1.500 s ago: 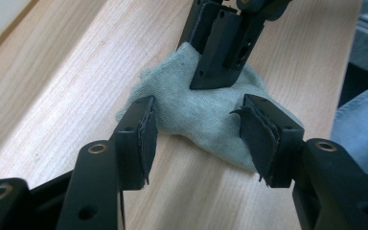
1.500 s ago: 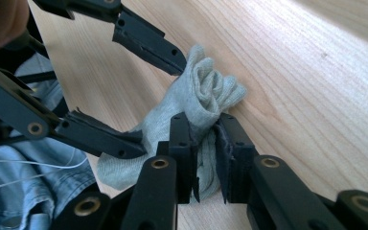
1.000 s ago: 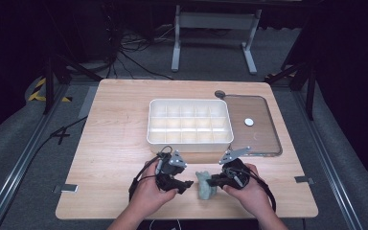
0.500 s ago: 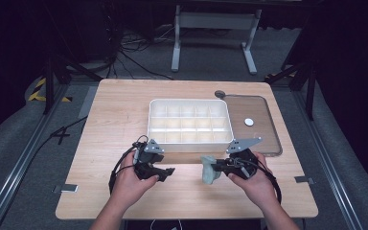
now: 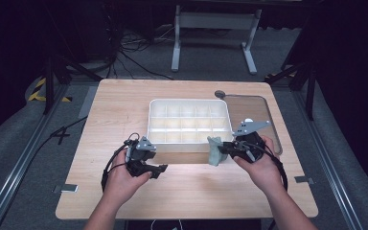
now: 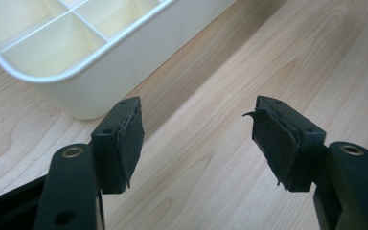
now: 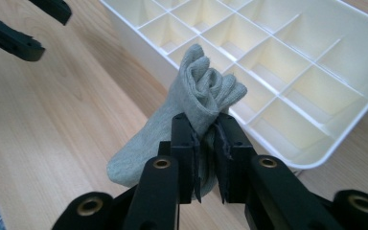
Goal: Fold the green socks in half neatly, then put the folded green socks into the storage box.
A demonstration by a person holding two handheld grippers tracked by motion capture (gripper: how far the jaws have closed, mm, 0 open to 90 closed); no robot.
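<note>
Grey sock (image 7: 182,110), folded into a bundle, pinched in my right hand-held gripper (image 7: 206,158) and held clear of the tabletop (image 5: 191,191), just at the near right corner of the white divided tray (image 5: 189,122). In the high view the sock (image 5: 215,149) hangs against the tray's front wall. Jaws closed on the fold's lower part; its loose layers fan out above the pads.

Left hand-held gripper (image 6: 196,143): jaws have just been opening, nothing between them, over bare wood near the tray's near left corner.

Risks as I judge them: the grip sits low on the bundle, so the fold could spring open and overhang a divider. The trailing end may catch the tray rim on the way over. A clear lid (image 5: 254,120) lies to the right of the tray.
</note>
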